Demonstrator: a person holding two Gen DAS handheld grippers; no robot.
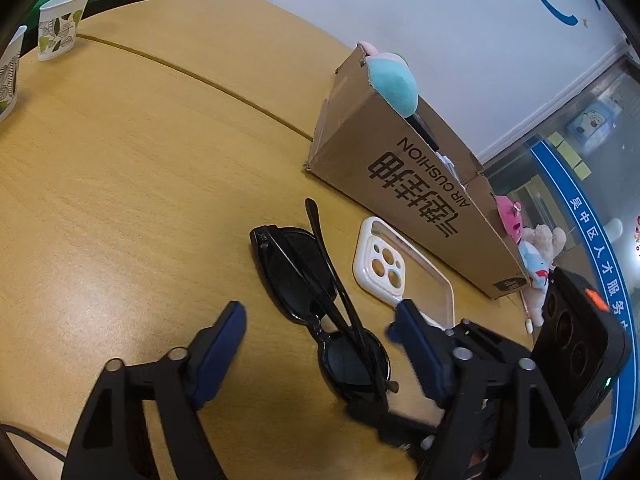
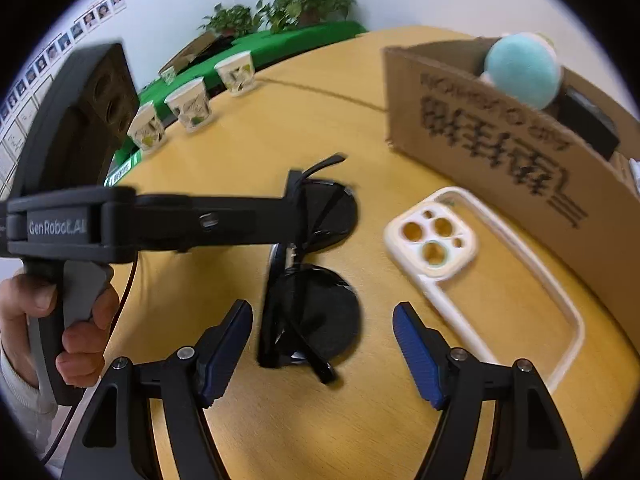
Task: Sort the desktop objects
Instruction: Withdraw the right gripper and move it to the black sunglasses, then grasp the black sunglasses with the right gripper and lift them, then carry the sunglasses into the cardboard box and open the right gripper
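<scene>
"AIR CUSHION" printed beside large Chinese characters on cardboard box; "GenRobot.AI" on left gripper body; Chinese lettering on blue band.

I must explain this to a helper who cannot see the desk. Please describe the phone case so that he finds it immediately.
Find the cardboard box standing on the wooden table. The phone case lies flat right beside the box's printed side, between the box and the black sunglasses. It is the only white thing there: a white rim around a clear back, with round camera holes in one corner.
</scene>
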